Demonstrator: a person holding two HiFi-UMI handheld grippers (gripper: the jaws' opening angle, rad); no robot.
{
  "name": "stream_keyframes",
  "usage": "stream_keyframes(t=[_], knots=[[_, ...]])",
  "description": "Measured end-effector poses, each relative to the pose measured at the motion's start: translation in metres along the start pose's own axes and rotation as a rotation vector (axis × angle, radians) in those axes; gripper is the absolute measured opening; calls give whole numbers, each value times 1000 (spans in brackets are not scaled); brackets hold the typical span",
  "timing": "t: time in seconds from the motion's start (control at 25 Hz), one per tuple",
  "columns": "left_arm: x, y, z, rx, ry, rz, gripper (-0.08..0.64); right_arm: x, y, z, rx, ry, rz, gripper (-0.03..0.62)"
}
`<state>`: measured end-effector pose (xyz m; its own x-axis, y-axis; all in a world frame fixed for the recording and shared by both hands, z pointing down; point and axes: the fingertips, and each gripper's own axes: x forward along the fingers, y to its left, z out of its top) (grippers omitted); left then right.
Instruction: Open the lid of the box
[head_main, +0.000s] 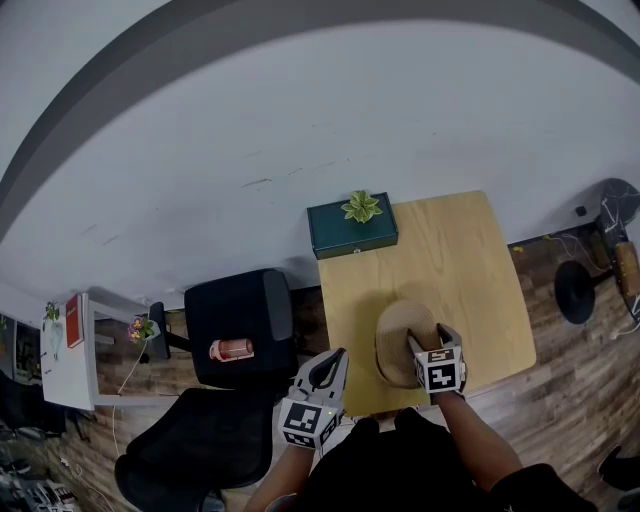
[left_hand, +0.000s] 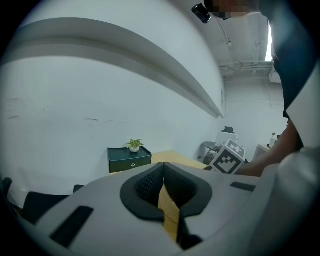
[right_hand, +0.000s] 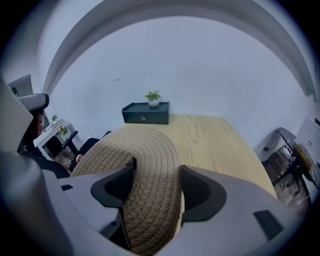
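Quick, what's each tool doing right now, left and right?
Left tool: closed, holding nothing.
Right tool: closed on the woven lid.

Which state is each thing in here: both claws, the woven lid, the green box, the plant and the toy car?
Left claw, shut, nothing in it.
Right claw, shut on the woven lid.
Woven lid, pinched at its near edge and buckled upward there.
Green box, drawer closed.
Plant, upright on the green box.
Toy car, resting on the black chair.
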<state>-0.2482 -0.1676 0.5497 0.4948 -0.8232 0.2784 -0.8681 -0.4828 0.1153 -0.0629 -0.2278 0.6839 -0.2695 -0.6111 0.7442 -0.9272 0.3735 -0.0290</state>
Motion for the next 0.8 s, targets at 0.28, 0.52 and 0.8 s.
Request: stream_keyframes(t=[0.28, 0.52, 0.8], knots=[[3, -2, -2, -8, 4, 3, 20, -6, -4, 5, 14, -28, 35, 285], [5, -8, 0, -10, -1, -3, 19, -5, -4, 5, 13, -21, 42, 282], [1, -5, 1, -16, -2, 9, 19, -14, -1, 12, 13, -34, 67, 262]])
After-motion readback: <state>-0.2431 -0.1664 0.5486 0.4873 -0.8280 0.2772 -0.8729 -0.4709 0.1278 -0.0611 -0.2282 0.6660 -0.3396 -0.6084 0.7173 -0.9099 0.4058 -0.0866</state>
